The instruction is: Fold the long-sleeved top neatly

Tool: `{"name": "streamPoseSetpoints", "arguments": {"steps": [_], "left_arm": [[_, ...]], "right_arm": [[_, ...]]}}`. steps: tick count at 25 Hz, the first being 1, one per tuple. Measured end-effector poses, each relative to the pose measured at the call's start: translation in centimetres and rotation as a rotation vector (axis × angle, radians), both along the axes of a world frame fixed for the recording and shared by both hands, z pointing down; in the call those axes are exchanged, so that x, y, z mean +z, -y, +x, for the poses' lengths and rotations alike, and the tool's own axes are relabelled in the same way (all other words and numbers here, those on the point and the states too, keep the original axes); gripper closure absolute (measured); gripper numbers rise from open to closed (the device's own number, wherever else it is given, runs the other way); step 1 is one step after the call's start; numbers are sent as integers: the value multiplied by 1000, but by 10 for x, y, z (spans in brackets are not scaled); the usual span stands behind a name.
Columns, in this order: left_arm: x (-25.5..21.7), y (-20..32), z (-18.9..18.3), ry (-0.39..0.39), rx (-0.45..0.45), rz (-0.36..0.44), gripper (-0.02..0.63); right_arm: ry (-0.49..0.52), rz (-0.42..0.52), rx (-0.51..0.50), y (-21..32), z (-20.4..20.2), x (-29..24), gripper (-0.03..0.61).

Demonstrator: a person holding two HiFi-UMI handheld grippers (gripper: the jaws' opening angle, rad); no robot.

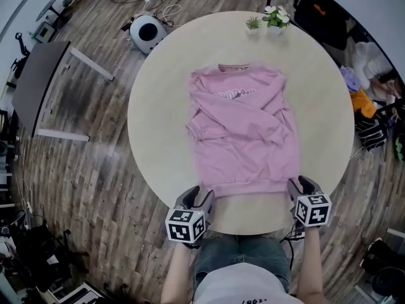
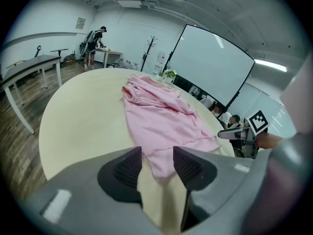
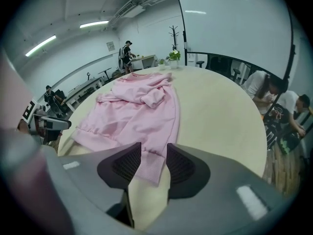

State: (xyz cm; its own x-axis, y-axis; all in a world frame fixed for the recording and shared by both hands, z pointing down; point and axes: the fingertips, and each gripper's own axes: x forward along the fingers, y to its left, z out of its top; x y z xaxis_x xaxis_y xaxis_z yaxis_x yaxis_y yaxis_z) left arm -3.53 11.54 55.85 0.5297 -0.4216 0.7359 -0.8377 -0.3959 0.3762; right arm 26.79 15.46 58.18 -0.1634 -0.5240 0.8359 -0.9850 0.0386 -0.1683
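Round pale table [image 1: 158, 125], bearing the pink top [image 1: 243, 132] at its middle. Lies flat there, front up, both sleeves crossed over the chest. Points its collar at the far edge (toward the small potted plants [image 1: 269, 19]) and its hem at the person, so runs lengthwise straight away from the near edge, nearly reaching it.

At the hem's left corner, the left gripper [image 1: 198, 196], tilted downward. Stands with jaws partly apart and straddles that corner; shows bare table between the cloth and each of the pads [image 2: 128, 166]. Grips nothing.

At the hem's right corner, the right gripper [image 1: 302, 183], likewise tilted down. Stands with jaws about half apart around the ribbed hem corner, the cloth lying slack between the pads [image 3: 128, 163], not pinched.
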Motion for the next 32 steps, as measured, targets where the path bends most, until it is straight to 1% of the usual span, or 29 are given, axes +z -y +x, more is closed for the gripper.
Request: {"name": "streamPoseSetpoints", "arguments": {"steps": [6, 9, 16, 19, 21, 25, 28, 32], "left_arm": [[18, -16, 11, -31, 18, -75, 425], [26, -19, 17, -33, 33, -98, 425], [33, -15, 21, 10, 54, -100, 430], [36, -15, 16, 42, 58, -99, 467], [38, -15, 15, 57, 74, -101, 490], [40, -16, 11, 79, 94, -104, 551], [39, -19, 7, 88, 109, -109, 564], [38, -27, -4, 126, 158, -104, 568]], "right_arm": [[-22, -43, 35, -16, -1, 15, 371], [-24, -63, 46, -23, -3, 23, 372], [-22, -73, 46, -25, -11, 31, 445], [-17, -72, 50, -26, -14, 30, 500], [-16, -74, 46, -27, -16, 29, 518], [-10, -86, 24, -34, -20, 28, 522], [-13, -104, -6, -42, -26, 26, 523], [-22, -131, -68, -54, -39, 22, 523]]}}
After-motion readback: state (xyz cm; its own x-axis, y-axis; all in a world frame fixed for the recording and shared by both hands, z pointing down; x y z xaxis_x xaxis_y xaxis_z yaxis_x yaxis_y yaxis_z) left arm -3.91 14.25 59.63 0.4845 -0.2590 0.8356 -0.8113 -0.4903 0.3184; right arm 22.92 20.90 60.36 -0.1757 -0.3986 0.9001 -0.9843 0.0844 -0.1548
